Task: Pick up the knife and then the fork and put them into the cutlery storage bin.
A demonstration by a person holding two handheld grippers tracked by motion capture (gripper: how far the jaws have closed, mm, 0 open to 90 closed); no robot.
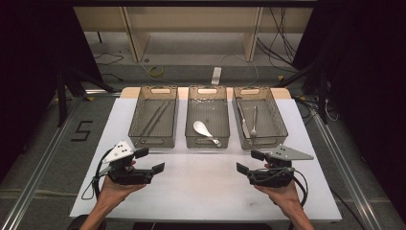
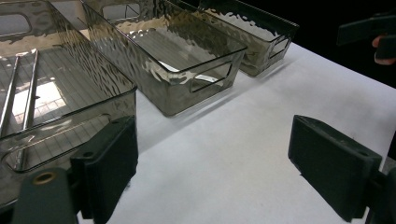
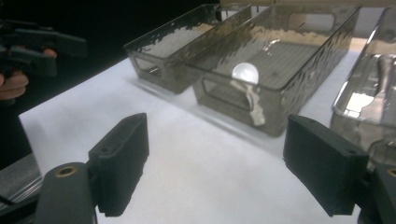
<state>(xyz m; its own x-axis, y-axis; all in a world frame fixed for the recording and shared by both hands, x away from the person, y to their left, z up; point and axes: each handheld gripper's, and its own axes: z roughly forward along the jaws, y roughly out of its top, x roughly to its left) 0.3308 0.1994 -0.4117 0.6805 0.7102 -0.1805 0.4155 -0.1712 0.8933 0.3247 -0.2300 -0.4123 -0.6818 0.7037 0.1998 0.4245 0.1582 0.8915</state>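
On the white worktop (image 1: 206,191) we keep three smoked plastic bins (image 1: 207,122) in a row, sorting cutlery by kind: chopsticks (image 1: 155,118) left, white spoon (image 1: 203,130) in the middle, knife and fork (image 1: 249,123) right. Our left gripper (image 1: 149,160) and right gripper (image 1: 250,162) hover before them, jaws wide open and empty.

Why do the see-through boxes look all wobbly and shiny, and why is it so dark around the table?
In the left gripper view, the rippled wall of the middle box bends the light, so it looks wavy, and a bright glare patch sits in the left box. In the right gripper view, the white spoon looks smeared through the plastic. In the high view, light falls on the table; the sides stay black.
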